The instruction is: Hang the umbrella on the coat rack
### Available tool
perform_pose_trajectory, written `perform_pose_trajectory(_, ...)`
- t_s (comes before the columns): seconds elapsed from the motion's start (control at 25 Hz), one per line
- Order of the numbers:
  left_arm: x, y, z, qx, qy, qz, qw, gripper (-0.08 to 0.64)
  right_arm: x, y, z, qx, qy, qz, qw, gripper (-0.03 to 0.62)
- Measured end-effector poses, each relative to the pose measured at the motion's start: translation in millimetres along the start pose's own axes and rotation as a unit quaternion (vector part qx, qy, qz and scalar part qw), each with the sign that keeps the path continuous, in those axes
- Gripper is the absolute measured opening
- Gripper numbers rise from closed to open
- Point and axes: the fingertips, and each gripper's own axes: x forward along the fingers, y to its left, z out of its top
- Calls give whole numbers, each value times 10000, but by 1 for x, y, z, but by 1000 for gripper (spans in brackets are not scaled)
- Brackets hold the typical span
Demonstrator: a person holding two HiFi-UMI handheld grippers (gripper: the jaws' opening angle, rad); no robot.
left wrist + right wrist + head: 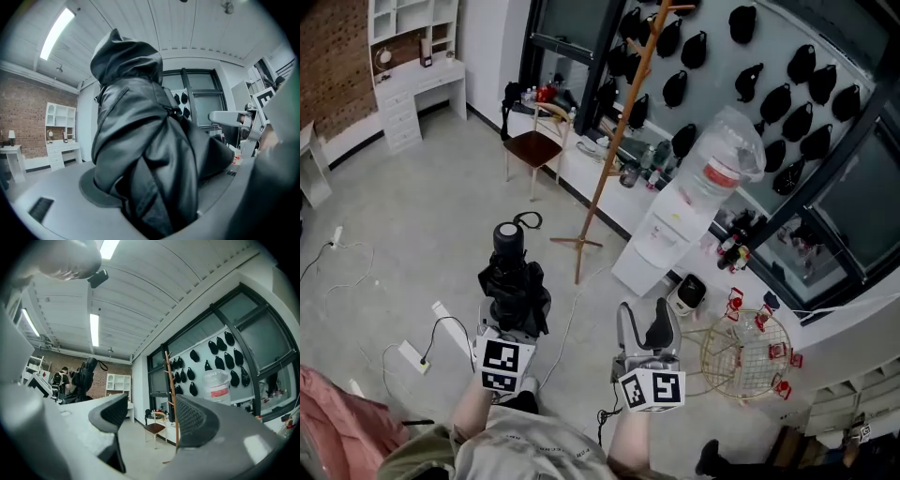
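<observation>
Up ahead, one coat rack (pixel 623 122) — left hand-held gripper (pixel 512 330) pinches one umbrella (pixel 514 281); right hand-held gripper (pixel 644 328) spread.

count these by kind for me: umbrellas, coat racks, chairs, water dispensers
umbrella: 1
coat rack: 1
chair: 1
water dispenser: 1
total: 4
</observation>
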Motion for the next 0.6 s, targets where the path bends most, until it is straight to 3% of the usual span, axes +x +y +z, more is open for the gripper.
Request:
perform_pose_trajectory(0.32, 68, 53, 19, 67, 12, -296, 9995, 327, 80, -2, -5, 79, -71, -112, 9999, 310)
perform_pose_trajectory(0.6, 98, 67, 12, 71, 121, -490, 9987, 327, 111, -6, -21, 178, 54, -116, 9998, 310)
